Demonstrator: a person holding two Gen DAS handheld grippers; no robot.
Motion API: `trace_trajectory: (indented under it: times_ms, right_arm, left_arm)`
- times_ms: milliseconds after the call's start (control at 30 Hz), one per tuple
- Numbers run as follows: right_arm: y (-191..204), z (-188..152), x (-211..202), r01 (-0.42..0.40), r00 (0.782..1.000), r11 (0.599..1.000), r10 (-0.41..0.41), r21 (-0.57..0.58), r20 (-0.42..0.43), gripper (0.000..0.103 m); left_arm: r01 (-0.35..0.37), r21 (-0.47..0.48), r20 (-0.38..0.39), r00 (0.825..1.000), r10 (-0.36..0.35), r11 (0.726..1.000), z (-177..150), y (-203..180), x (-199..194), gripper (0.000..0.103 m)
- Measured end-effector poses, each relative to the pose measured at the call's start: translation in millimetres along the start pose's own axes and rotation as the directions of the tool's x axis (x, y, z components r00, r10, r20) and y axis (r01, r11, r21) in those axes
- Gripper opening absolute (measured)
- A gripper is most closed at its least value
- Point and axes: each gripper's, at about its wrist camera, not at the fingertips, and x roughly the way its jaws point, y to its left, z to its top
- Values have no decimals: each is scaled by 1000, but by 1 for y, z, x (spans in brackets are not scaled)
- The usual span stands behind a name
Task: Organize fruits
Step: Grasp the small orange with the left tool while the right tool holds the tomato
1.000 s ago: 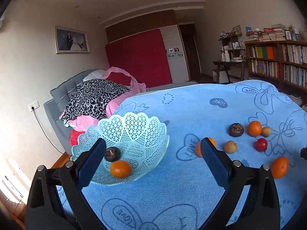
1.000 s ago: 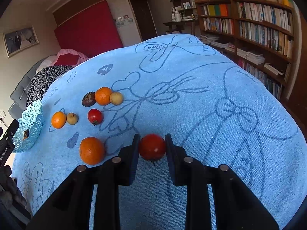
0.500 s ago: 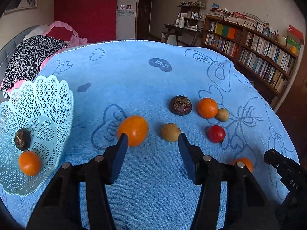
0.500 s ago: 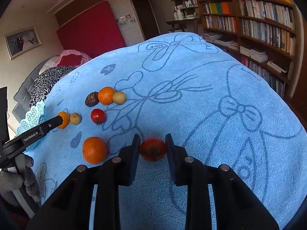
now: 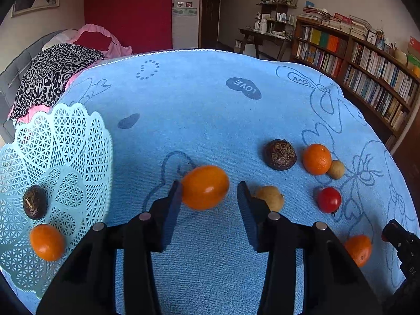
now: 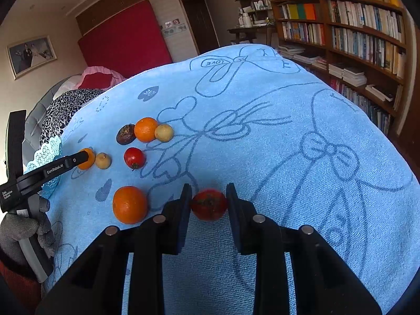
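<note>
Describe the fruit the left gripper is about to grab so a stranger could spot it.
On the blue towel, right of the lattice basket, lies an orange between the left gripper's open jaws. Among the loose oranges it lies nearest the basket, beside a small tan fruit.

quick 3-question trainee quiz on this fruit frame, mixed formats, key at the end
1. True or false: the right gripper is shut on a red fruit.
2. How many fruits lie in the basket?
A. one
B. two
C. four
3. Fill in: the left gripper is open around an ____ fruit on the blue cloth.

Key: 1 true; 2 B, an orange one and a dark one; 3 orange.
</note>
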Motion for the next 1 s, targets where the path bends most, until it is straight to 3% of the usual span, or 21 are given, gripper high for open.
trace_trajectory:
  times_ms: [267, 367, 433, 500, 700, 767, 833, 867, 900, 1000]
  right_arm:
    - [0, 0, 0, 1, 1000, 1000, -1, 0, -1, 28]
    - [0, 0, 0, 2, 1000, 1000, -2, -1, -1, 28]
    - [0, 0, 0, 2, 1000, 1000, -2, -1, 0, 28]
    - [0, 0, 0, 3, 1000, 1000, -3, -1, -1, 28]
    - [0, 0, 1, 15, 1000, 1000, -15, -6, -3, 28]
    - [0, -1, 0, 20, 1000, 1000, -20, -8, -2, 28]
    - [0, 0, 0, 22, 1000, 1000, -22, -8, 0, 28]
    - [1, 0, 0, 23, 1000, 1000, -23, -8, -1, 28]
    - [1, 0, 0, 24, 1000, 1000, -24, -8, -2, 28]
    - [1, 0, 1, 24, 1000, 1000, -24, -11, -3, 28]
  left_arm:
    - [-70, 47, 16, 997, 69, 996, 2, -8, 7, 45]
    - [-56, 24, 32, 998, 55, 998, 3, -3, 4, 38]
    - [-44, 6, 51, 998, 44, 999, 2, -1, -3, 21]
    - [-36, -10, 75, 996, 37, 999, 2, 0, -13, 11]
    - [-4, 12, 130, 992, 3, 1000, 1, -7, -35, 11]
    - [6, 19, 119, 993, -8, 1000, 2, -8, -32, 18]
    - [11, 25, 97, 995, -14, 1000, 2, -10, -26, 49]
    - [5, 30, 91, 996, -8, 1000, 1, -11, -23, 56]
    - [-1, 33, 86, 996, -1, 999, 0, -12, -21, 61]
    - [5, 37, 51, 999, -7, 999, -3, -13, -12, 61]
